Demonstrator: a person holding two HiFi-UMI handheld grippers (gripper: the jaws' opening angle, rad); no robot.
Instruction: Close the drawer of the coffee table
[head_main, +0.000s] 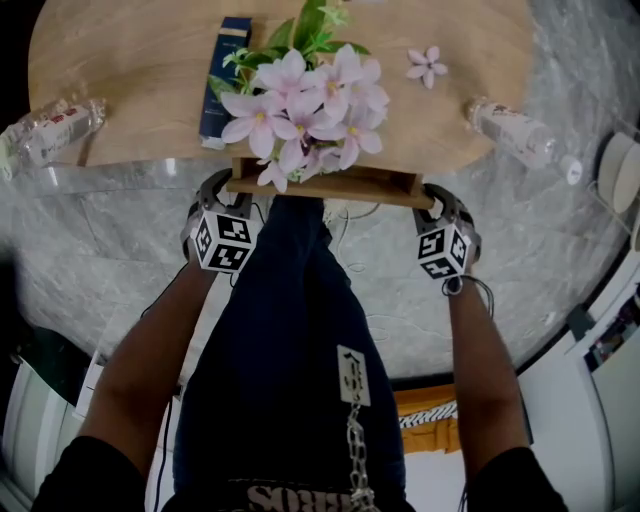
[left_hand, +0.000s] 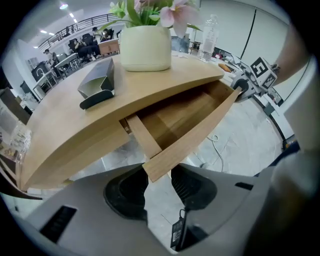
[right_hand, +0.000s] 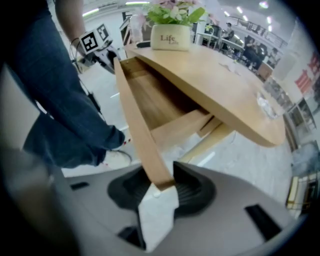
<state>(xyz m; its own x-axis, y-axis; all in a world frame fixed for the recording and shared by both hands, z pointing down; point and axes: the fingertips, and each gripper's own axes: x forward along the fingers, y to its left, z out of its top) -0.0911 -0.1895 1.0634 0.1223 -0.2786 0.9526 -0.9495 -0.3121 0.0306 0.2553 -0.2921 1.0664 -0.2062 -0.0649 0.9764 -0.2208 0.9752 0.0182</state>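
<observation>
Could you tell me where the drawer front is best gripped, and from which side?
Grip the drawer front at its two end corners, from the person's side, jaws straddling its thin edge: the plain board shows no handle and juts out beyond the tabletop.

I read this as an open-plan office hall: people at desks (left_hand: 85, 42), railed mezzanine (left_hand: 92, 22), ceiling lights (left_hand: 63, 6), marble floor (head_main: 110, 230).

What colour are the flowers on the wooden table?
The five-petalled flowers are pale pink with yellow middles; the head view shows them best.
</observation>
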